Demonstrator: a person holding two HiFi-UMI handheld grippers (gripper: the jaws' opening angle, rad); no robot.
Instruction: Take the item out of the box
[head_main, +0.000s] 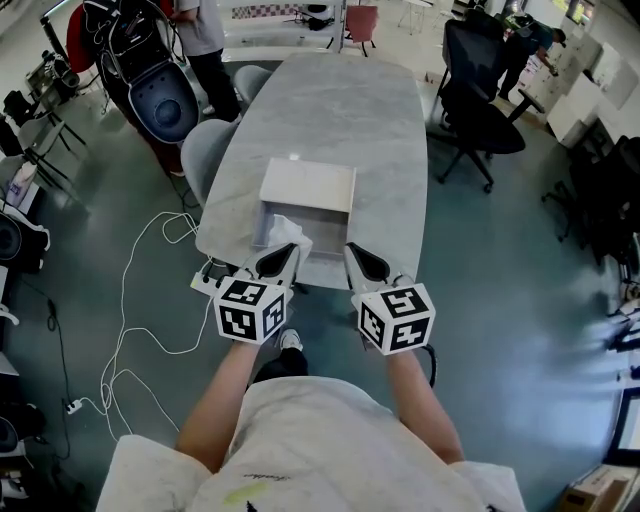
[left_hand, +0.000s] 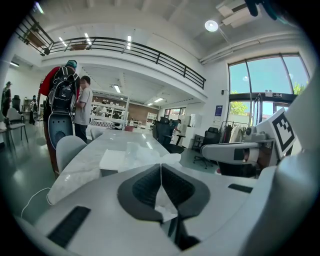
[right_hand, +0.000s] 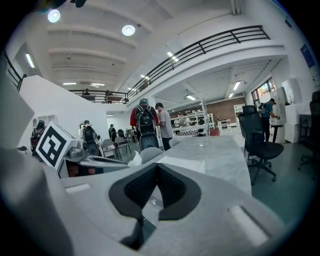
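Now the left gripper pinches a crumpled white paper sheet in its jaws at the near-left corner of the open white cardboard box on the grey marble surface. The right gripper hovers at the box's near-right corner, jaws pressed together on nothing.

I am in a big open office-like workshop hall, with a long grey table, black swivel chairs, cables loose on the green floor, a railed mezzanine overhead and tall glass doors.
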